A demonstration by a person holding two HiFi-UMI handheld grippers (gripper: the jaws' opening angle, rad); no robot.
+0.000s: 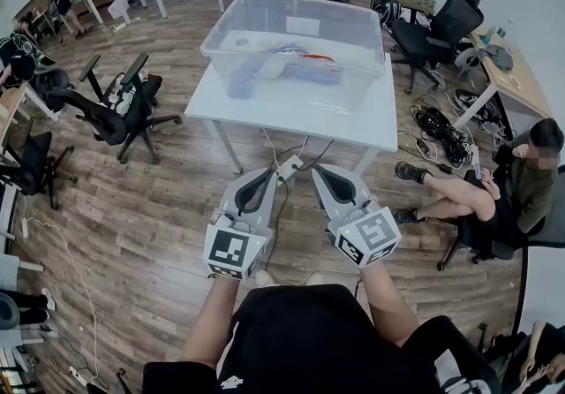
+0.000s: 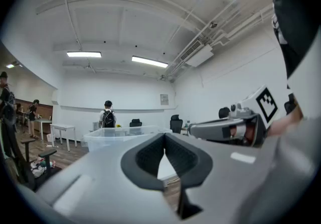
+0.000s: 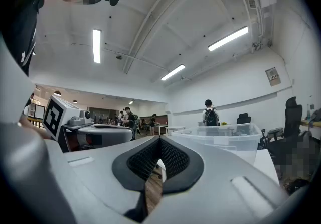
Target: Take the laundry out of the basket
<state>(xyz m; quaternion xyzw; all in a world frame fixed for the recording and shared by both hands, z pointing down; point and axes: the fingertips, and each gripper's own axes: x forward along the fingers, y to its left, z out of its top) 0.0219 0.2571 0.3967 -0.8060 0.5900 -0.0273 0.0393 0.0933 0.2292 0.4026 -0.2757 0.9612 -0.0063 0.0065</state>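
One clear plastic basket [image 1: 353, 30] sits on one white rectangular table [image 1: 375, 123], a blue, white and red heap of laundry [image 1: 284, 65] inside it. Two grippers are up: left gripper [image 1: 282, 170] and right gripper [image 1: 315, 171], side by side, short of the table, pointing at it, both with jaws together and empty.

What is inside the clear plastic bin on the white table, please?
Crumpled laundry lies inside the bin: a blue cloth, a white piece and a small red piece. The hazy plastic and the pile itself hide whatever lies underneath.
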